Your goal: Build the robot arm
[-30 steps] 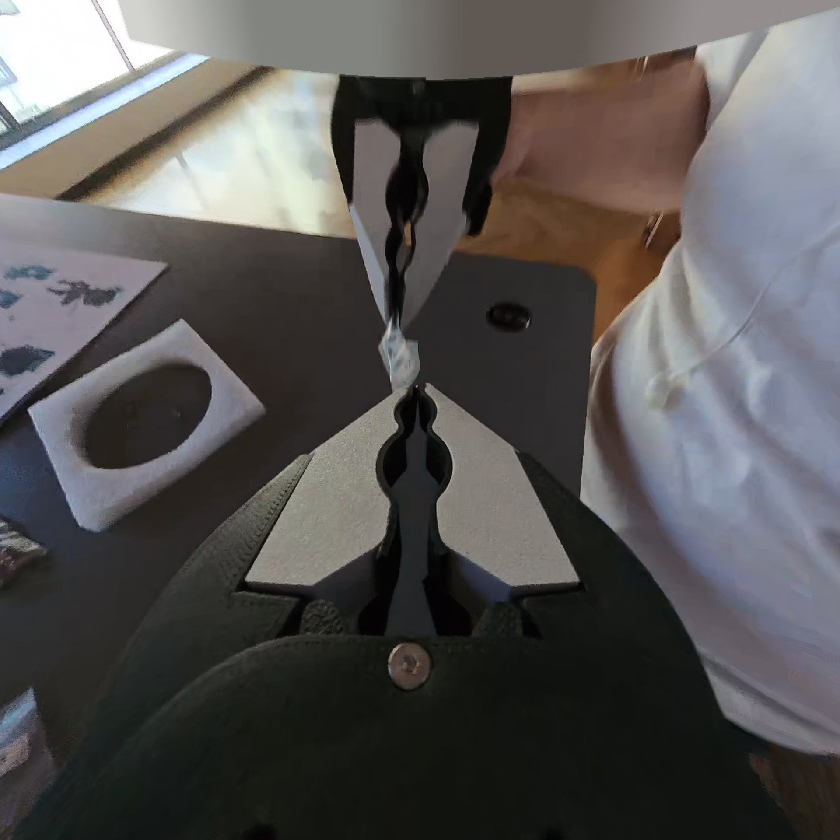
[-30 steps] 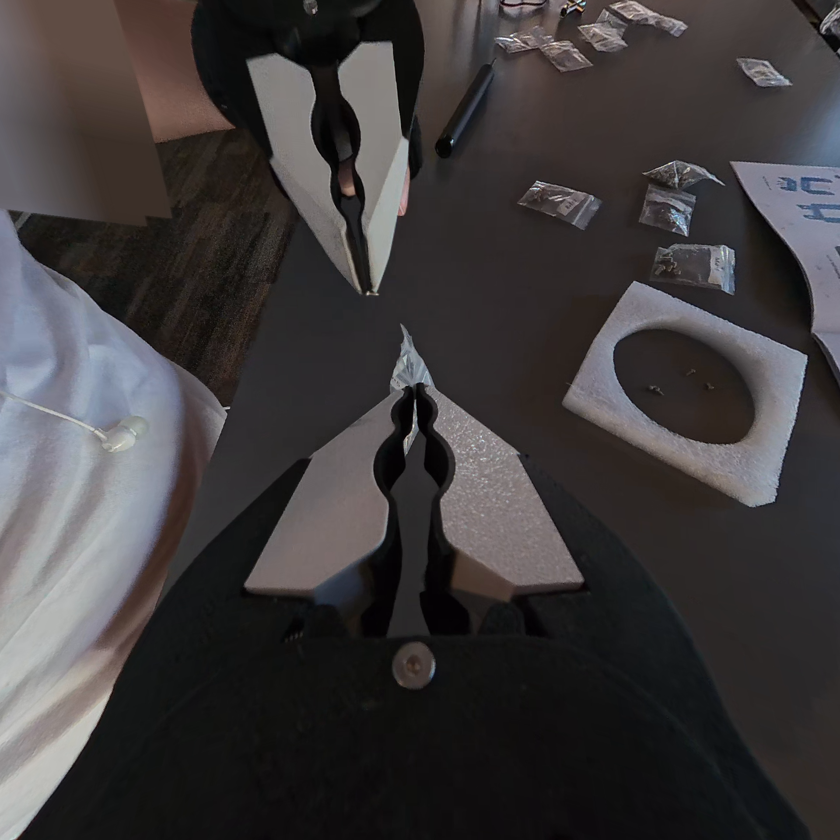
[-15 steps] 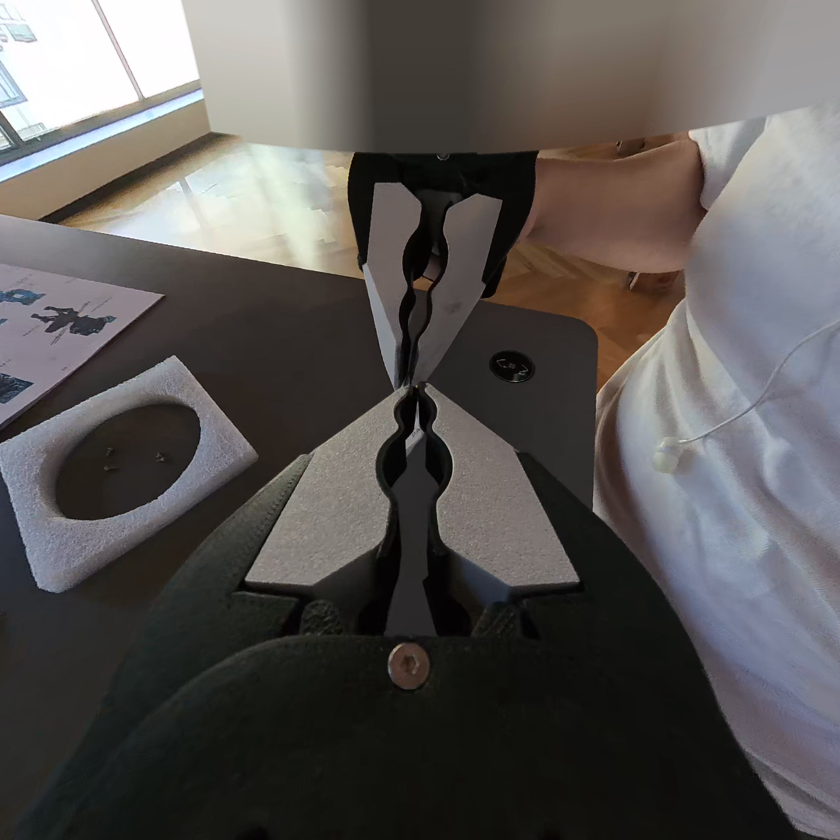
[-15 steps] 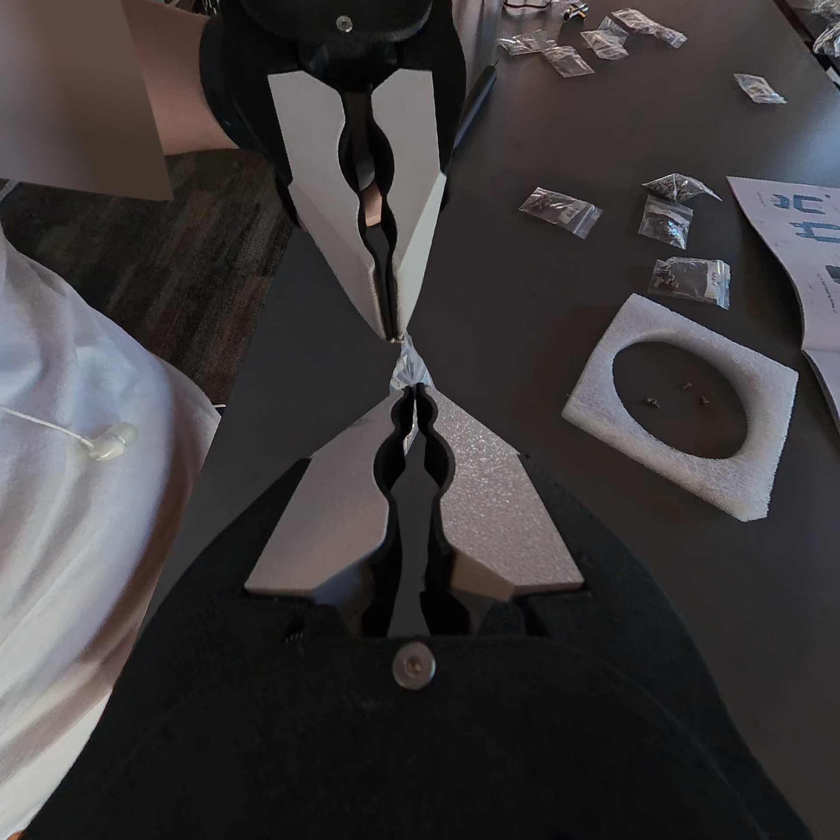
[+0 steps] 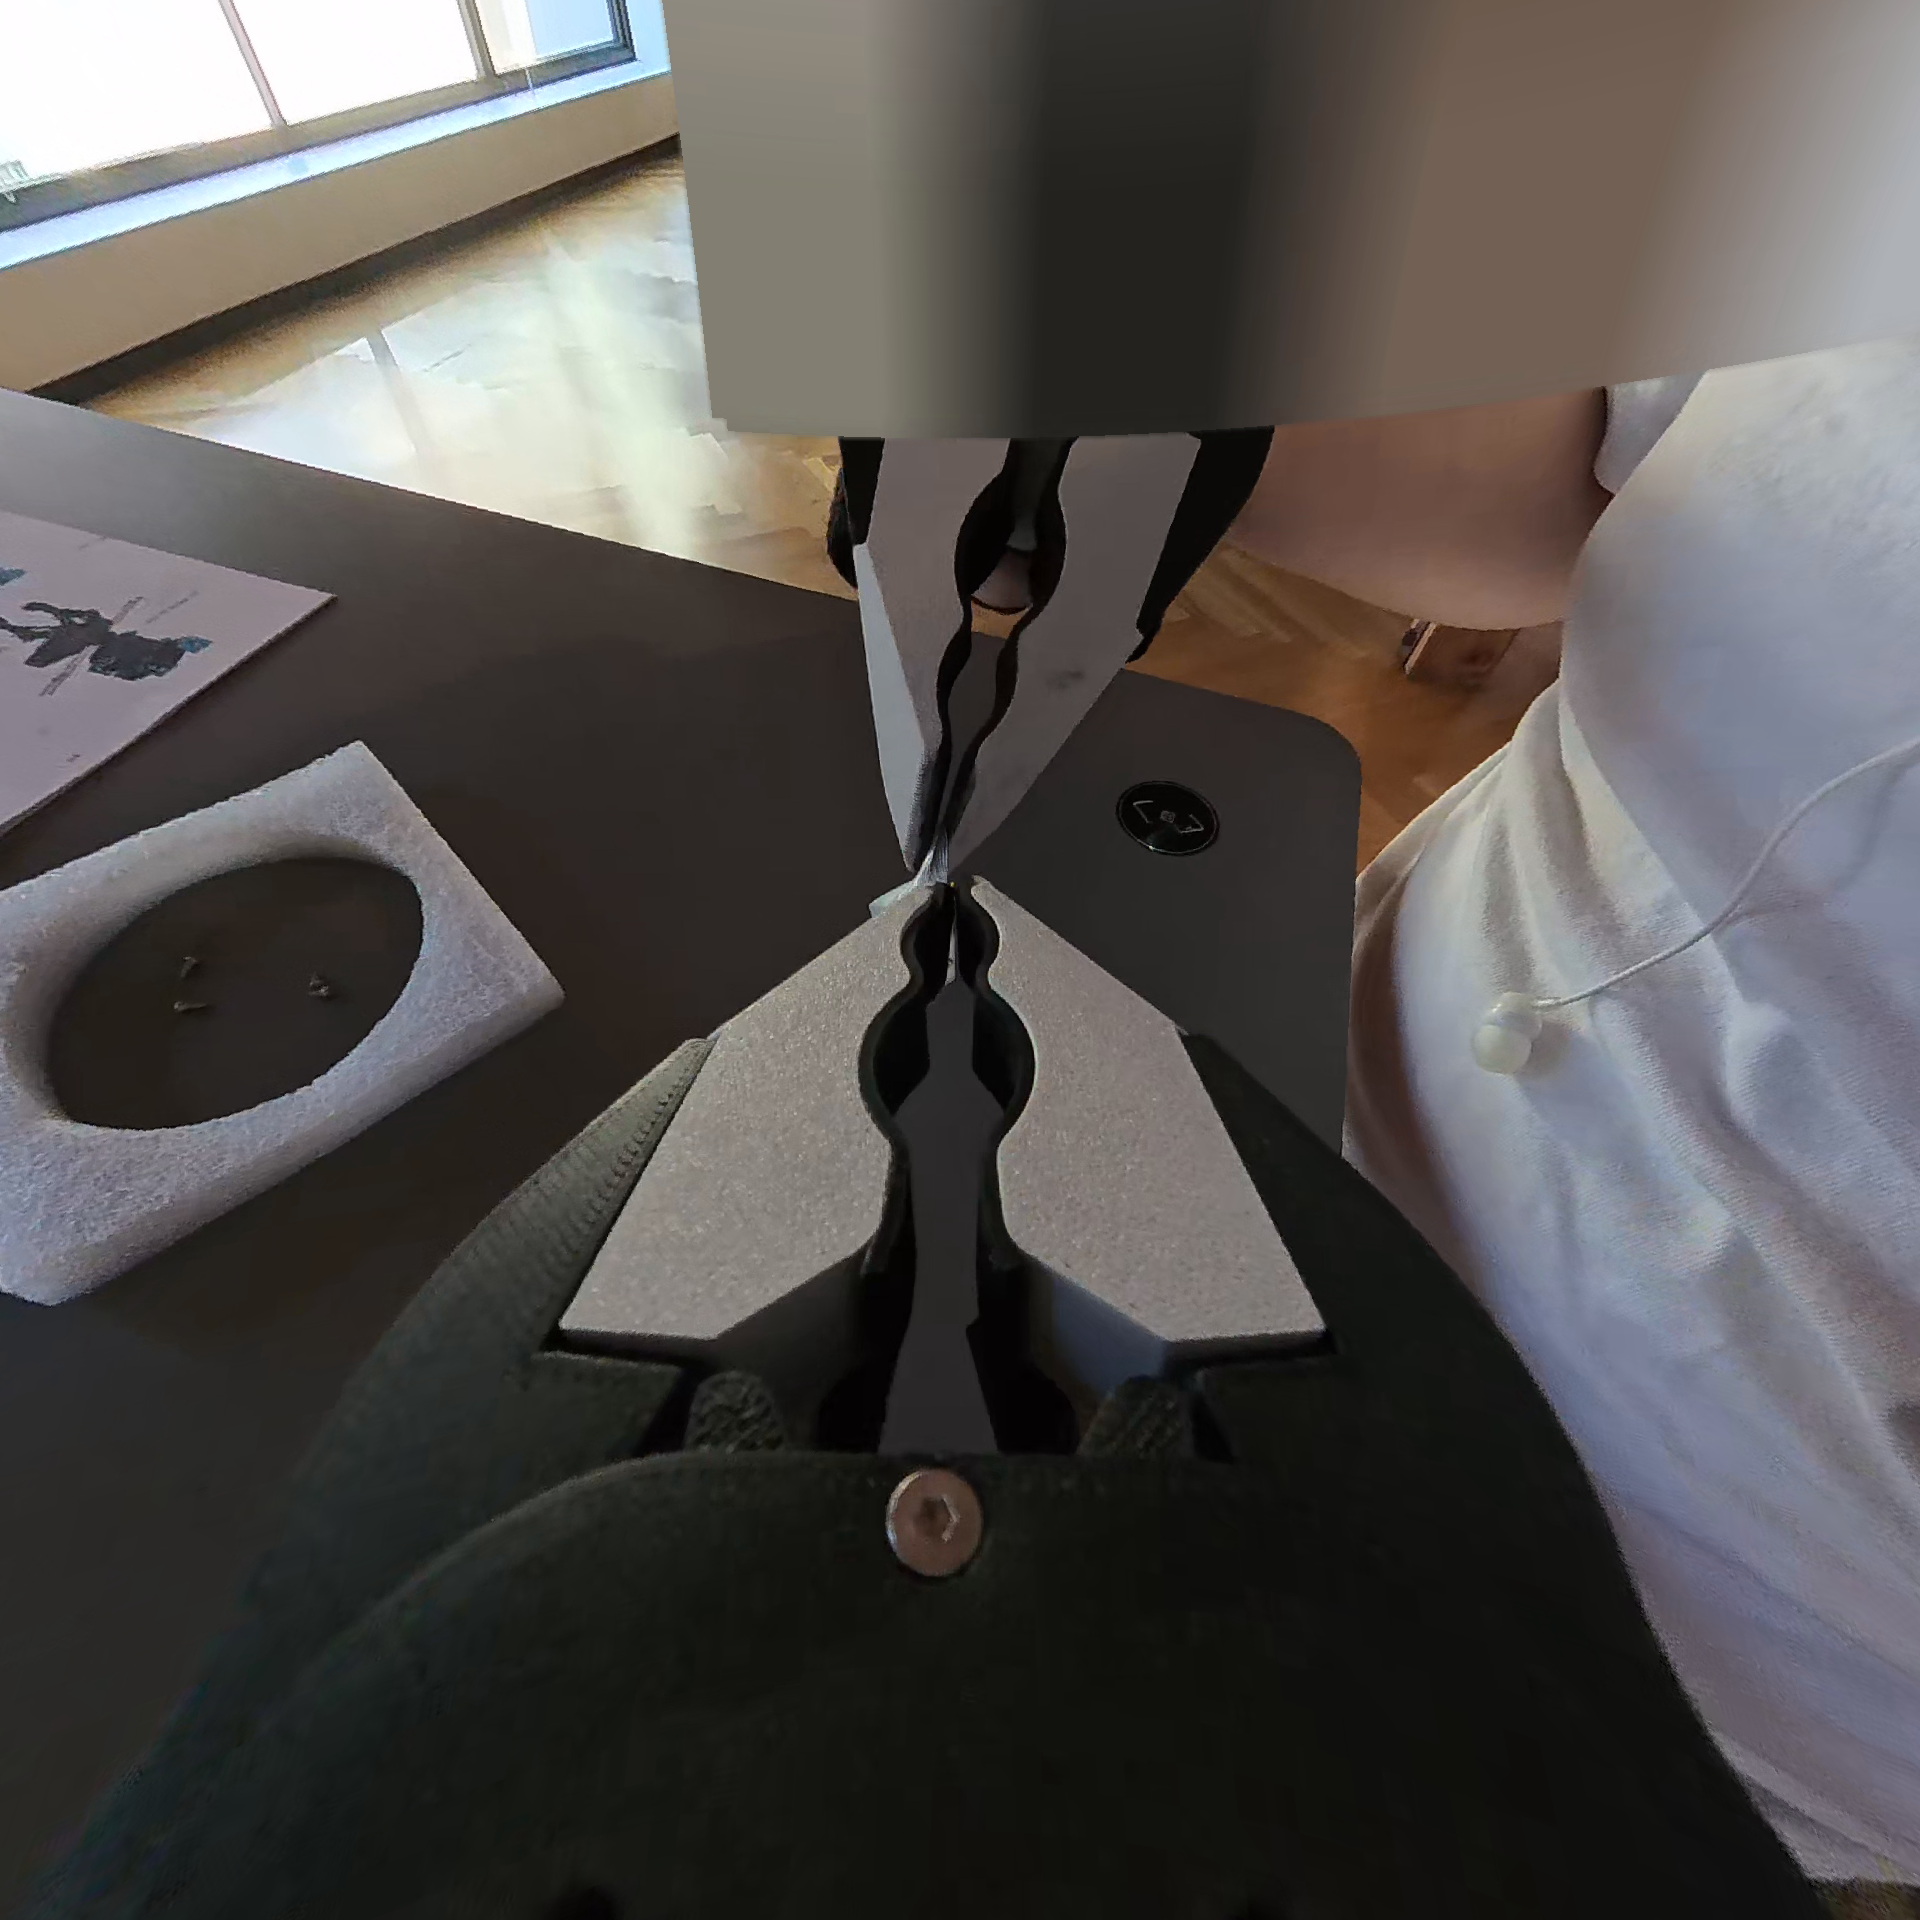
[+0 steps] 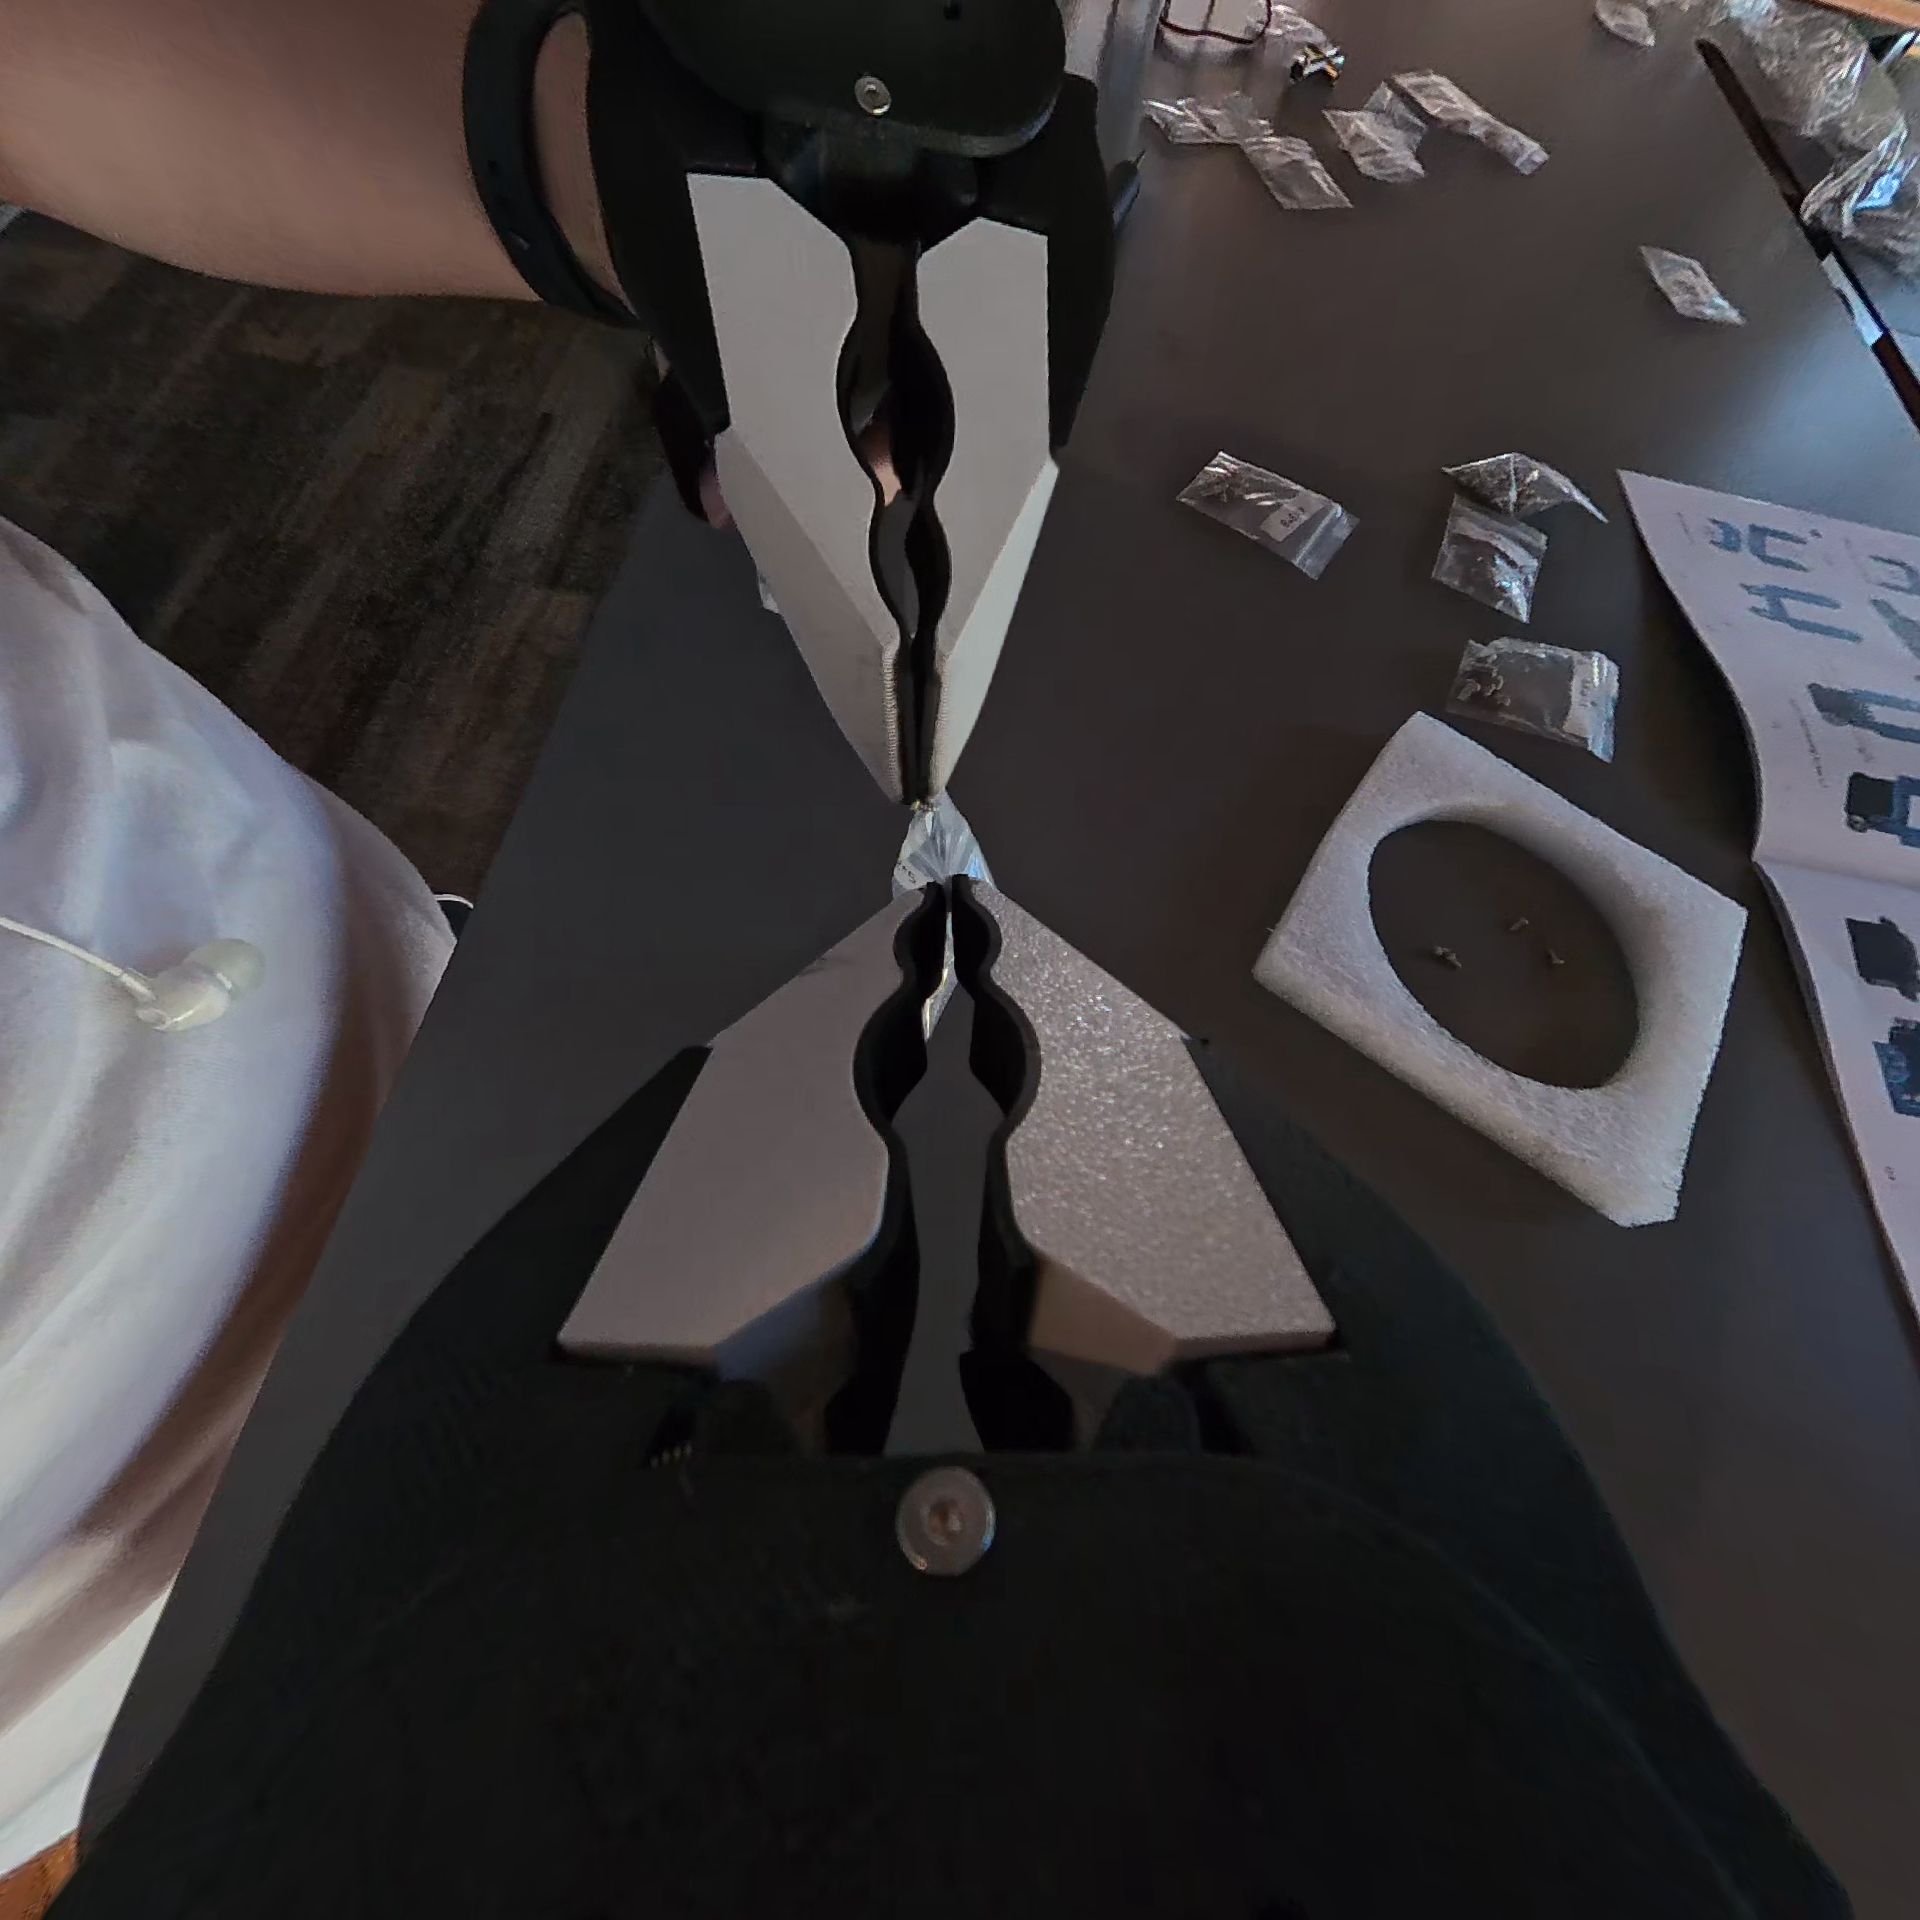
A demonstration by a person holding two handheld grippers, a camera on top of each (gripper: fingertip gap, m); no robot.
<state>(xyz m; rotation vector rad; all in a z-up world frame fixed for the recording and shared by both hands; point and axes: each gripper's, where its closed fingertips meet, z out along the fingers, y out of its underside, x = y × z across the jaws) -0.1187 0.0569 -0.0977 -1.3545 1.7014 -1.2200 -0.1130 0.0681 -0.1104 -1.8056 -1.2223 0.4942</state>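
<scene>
A small clear plastic bag (image 6: 935,854) is stretched between the two grippers above the dark table (image 6: 1195,727). My right gripper (image 6: 951,896) is shut on one end of it. A sliver of the bag shows between its fingers. My left gripper (image 6: 920,795) faces it tip to tip and is shut on the other end. In the left wrist view my left gripper (image 5: 953,896) pinches a white sliver of the bag (image 5: 896,896), and the right gripper (image 5: 938,860) meets it from the far side. Most of the bag is hidden by the fingertips.
A white foam frame (image 6: 1662,1122) with an oval hole lies on the table, with three tiny screws (image 6: 1517,940) inside the hole. Several small bags (image 6: 1268,509) and a printed sheet (image 6: 1849,727) lie beyond. A person's white shirt (image 5: 1662,1039) is close by the table's edge. My left and right fingertips are right by each other.
The two grippers have come together. A second ago the left gripper was apart from the bag held by the right. Now both tips meet on it.
</scene>
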